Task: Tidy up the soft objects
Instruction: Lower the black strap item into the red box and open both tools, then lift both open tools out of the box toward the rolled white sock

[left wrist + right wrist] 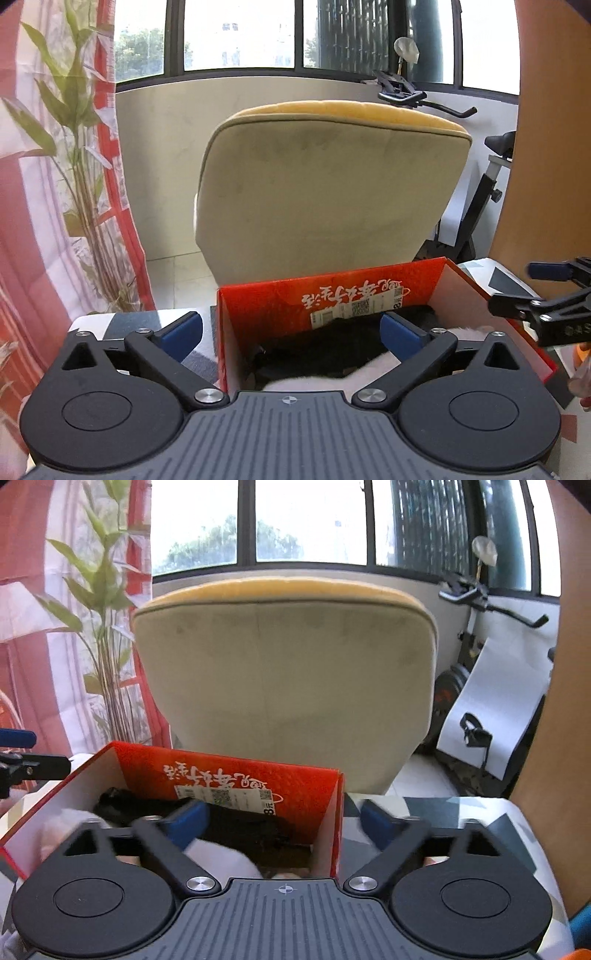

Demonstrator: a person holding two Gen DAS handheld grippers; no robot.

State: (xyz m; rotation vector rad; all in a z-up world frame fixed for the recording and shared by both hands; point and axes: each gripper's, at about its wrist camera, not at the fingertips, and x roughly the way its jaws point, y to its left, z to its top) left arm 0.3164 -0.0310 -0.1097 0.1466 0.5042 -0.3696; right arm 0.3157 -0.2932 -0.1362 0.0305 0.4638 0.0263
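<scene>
The open red cardboard box (pixel 332 295) collects black and white soft cloths (pixel 325 350); left claw (pixel 291 332) and right claw (pixel 284 821) stand spread wide, empty, straddling its side walls.

1. The open box (pixel 354 295) was bright red outside, with white script and a white barcode label; its inner walls were pale.
2. Inside lay black fabric (pixel 325 350) and white fabric (pixel 218 856).
3. Both grippers, left (pixel 291 332) and right (pixel 284 819), were black with blue finger pads (pixel 399 332).
4. The chair back (pixel 325 192) was beige, its top edge mustard yellow.
5. The curtain (pixel 122 177) was red and white, with green leaves (pixel 70 85) in front.
6. The tabletop cloth (pixel 472 812) showed grey, white and dark teal geometric patches.
</scene>
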